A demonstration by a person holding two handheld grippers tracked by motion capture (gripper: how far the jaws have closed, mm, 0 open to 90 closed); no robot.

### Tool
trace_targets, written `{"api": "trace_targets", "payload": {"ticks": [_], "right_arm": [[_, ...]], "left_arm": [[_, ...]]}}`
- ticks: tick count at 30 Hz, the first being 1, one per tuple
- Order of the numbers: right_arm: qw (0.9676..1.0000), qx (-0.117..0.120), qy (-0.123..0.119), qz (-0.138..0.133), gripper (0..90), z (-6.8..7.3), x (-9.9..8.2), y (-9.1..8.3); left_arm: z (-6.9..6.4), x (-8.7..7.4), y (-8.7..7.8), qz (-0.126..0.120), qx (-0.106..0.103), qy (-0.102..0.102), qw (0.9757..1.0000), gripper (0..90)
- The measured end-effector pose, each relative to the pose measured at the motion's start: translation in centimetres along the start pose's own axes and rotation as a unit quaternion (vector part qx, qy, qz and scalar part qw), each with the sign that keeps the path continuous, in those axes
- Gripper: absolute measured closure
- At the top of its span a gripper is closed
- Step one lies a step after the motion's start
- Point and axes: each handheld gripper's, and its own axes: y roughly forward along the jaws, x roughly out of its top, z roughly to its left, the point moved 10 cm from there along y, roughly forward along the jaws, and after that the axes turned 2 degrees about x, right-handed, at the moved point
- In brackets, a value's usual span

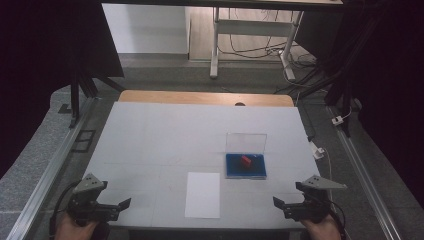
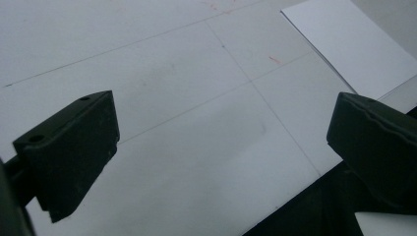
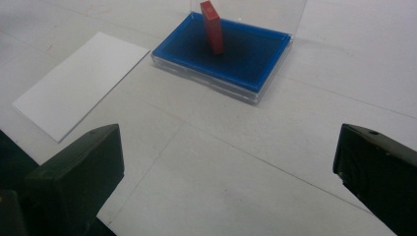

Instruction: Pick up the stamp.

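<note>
Resting low, both hand-held grippers (image 1: 117, 207) (image 1: 281, 206) agape.

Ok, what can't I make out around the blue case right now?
- Red block: top cut off by the right gripper view's upper edge; too small in the high view to identify.
- Clear lid: its hinge on the blue case is too small in the high view.
- White sheet: far end cut off in the left gripper view.

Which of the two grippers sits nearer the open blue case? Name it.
The right gripper: it rests at the table's near right corner, just below the blue case, while the left gripper lies beyond the white sheet.
</note>
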Motion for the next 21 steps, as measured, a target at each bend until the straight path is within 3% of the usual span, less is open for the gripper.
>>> {"api": "trace_targets", "payload": {"ticks": [5,15,21], "right_arm": [[0.9998,0.005,-0.015,0.014,0.0,0.34,-0.19,0.24],[0.9999,0.006,-0.010,0.012,0.0,0.28,-0.17,0.18],[0.9999,0.008,-0.012,0.009,0.0,0.33,-0.08,0.15]], "left_arm": [[-0.18,-0.06,0.14,0.006,-0.003,0.006,1.0000,0.0],[-0.32,-0.14,0.27,0.013,-0.003,0.013,0.9998,0.0],[-0.30,-0.17,0.25,0.013,-0.016,0.006,0.9998,0.7]]}}
